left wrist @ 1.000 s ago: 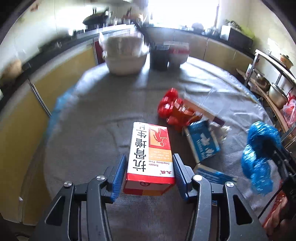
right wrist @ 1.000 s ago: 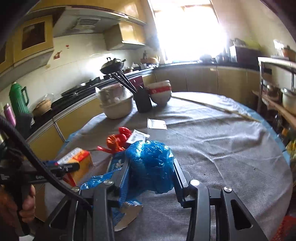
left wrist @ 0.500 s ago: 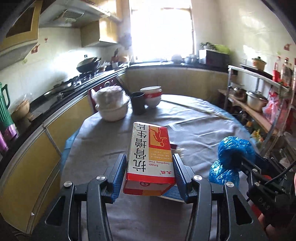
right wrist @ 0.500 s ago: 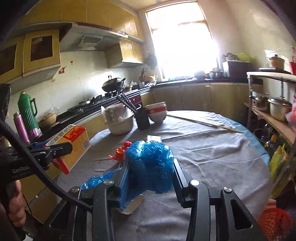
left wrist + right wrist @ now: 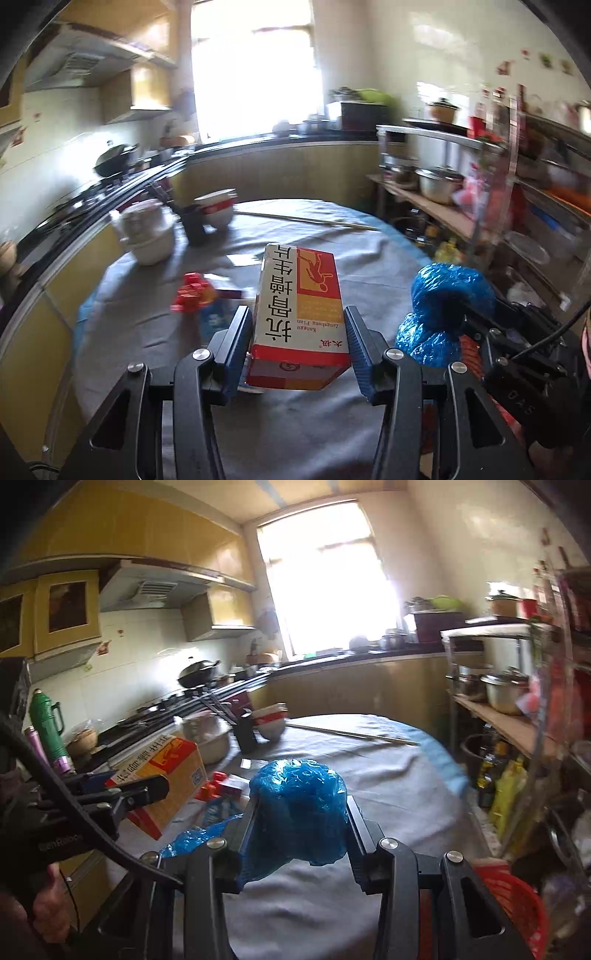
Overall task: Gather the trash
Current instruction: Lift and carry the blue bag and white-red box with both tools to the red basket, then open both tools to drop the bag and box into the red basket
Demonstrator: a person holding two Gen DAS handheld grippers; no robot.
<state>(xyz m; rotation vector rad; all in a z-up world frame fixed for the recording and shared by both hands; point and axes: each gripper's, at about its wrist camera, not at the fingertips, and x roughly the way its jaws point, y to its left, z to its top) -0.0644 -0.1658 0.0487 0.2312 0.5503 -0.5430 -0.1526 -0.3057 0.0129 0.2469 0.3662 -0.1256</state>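
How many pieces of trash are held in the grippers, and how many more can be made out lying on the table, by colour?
Held, red-and-white cardboard box in the left gripper: 1
Held, crumpled blue plastic bag in the right gripper: 1
On the grey-clothed table, red crumpled packaging: 1
On the table, blue packet: 1
Total: 4; blur may hide others.

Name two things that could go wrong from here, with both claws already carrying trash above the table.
1. The left claw pinches the medicine box only near its lower end; the long free end could swing or slip out.
2. The blue plastic bag in the right claw trails a loose tail that might snag on the left claw or drag the red scraps off the table.
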